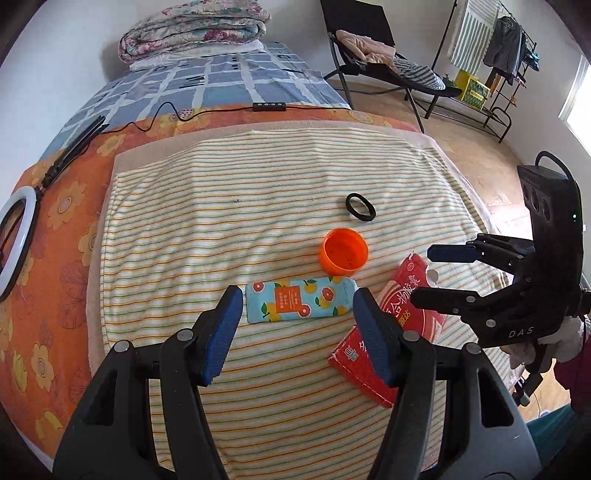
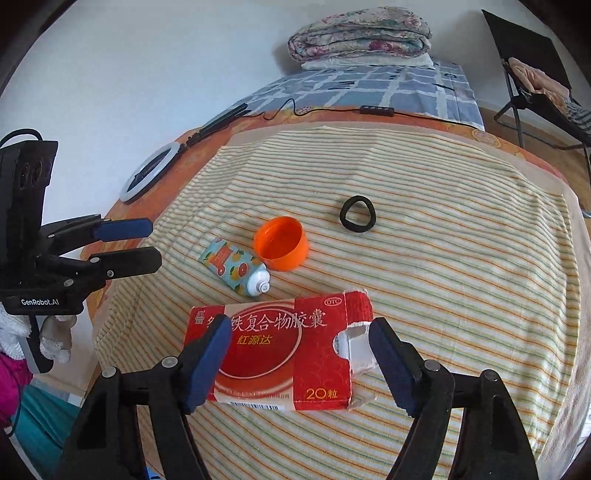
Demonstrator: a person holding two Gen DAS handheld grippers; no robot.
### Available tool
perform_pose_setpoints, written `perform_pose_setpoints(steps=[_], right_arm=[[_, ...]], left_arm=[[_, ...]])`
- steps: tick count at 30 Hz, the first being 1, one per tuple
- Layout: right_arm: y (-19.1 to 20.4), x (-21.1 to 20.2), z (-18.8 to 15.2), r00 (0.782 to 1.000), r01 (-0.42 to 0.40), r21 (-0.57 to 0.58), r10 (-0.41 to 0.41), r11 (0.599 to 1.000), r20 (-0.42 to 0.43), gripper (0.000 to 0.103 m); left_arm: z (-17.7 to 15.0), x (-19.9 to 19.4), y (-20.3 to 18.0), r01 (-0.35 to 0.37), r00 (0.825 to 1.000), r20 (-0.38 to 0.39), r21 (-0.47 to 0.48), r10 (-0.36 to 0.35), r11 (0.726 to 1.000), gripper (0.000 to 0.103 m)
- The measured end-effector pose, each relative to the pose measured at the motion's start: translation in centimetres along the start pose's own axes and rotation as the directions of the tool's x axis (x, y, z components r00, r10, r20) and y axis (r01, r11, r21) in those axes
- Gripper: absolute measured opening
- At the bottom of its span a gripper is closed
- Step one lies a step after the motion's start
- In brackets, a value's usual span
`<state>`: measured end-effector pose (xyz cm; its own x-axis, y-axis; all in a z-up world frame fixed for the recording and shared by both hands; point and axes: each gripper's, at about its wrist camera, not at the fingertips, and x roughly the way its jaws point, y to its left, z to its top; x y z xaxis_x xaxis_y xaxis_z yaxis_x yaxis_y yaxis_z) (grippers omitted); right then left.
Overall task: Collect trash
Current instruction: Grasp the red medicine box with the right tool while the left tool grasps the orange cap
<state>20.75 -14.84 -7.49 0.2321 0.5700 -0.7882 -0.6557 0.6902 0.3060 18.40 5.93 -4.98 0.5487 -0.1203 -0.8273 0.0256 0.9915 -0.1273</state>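
Note:
On a striped towel [image 1: 258,206] lie a citrus-print tube [image 1: 299,301] [image 2: 232,266], an orange cap [image 1: 344,256] [image 2: 281,243], a black hair tie [image 1: 360,207] [image 2: 357,214] and a torn red medicine box [image 1: 397,299] [image 2: 280,343]. My left gripper [image 1: 297,299] [image 2: 155,243] is open, its blue pads either side of the tube's near edge and apart from it. My right gripper [image 2: 301,326] [image 1: 421,274] is open and straddles the red box. Its pads stand at the box's two ends, and I see no squeeze.
The towel covers an orange flowered sheet on a bed. A ring light [image 1: 14,243] [image 2: 147,177] and its cable remote [image 1: 268,106] lie at the far left. A folded quilt [image 1: 192,29] sits at the bed's head. A folding chair [image 1: 373,55] and clothes rack [image 1: 491,55] stand on the floor.

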Motion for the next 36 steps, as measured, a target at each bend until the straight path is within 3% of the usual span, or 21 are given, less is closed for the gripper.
perform_pose_setpoints(steps=[9,14,19,22,24,26,30,34,36], right_arm=[[0.2,5.7,3.8,0.983,-0.146,-0.041,0.141,0.988,-0.116,0.077],[-0.5,6.3,2.5,0.969,-0.175,-0.026,0.167,0.984,-0.183,0.078],[0.1,4.0,-0.8,0.937,-0.239,-0.066,0.213,0.969,-0.277,0.081],[1.8,2.8,-2.7,0.931,-0.239,-0.132,0.188,0.962,-0.311,0.089],[3.5,2.5,-3.5,0.944,-0.196,-0.208,0.127,0.958,-0.306,0.094],[5.2,2.7,-3.8,0.955,-0.153,-0.284,0.068,0.946,-0.288,0.099],[7.2,3.5,-4.3,0.967,-0.107,-0.374,0.01,0.921,-0.254,0.1],[7.8,4.4,-4.7,0.969,-0.083,-0.393,-0.017,0.916,-0.245,0.1],[7.9,4.3,-5.3,0.972,-0.064,-0.408,-0.036,0.911,-0.231,0.1]], left_arm=[[0.5,0.9,2.4,-0.03,1.0,-0.01,-0.026,0.029,0.999,0.064],[0.3,1.3,2.5,-0.016,1.0,-0.017,-0.031,0.016,0.999,0.064],[0.6,2.3,1.2,0.014,1.0,-0.023,-0.015,-0.014,1.0,0.06],[1.3,3.7,0.2,0.059,0.997,-0.051,-0.019,-0.06,0.998,0.049],[1.9,4.9,-0.5,0.085,0.993,-0.075,-0.024,-0.087,0.996,0.04],[2.4,6.1,-1.0,0.099,0.99,-0.095,-0.028,-0.102,0.995,0.038],[3.2,8.6,-1.3,0.119,0.982,-0.14,-0.052,-0.125,0.991,0.023],[3.9,10.4,-1.4,0.122,0.978,-0.162,-0.066,-0.132,0.99,0.023],[3.9,11.2,-1.3,0.11,0.977,-0.176,-0.074,-0.122,0.991,0.008]])
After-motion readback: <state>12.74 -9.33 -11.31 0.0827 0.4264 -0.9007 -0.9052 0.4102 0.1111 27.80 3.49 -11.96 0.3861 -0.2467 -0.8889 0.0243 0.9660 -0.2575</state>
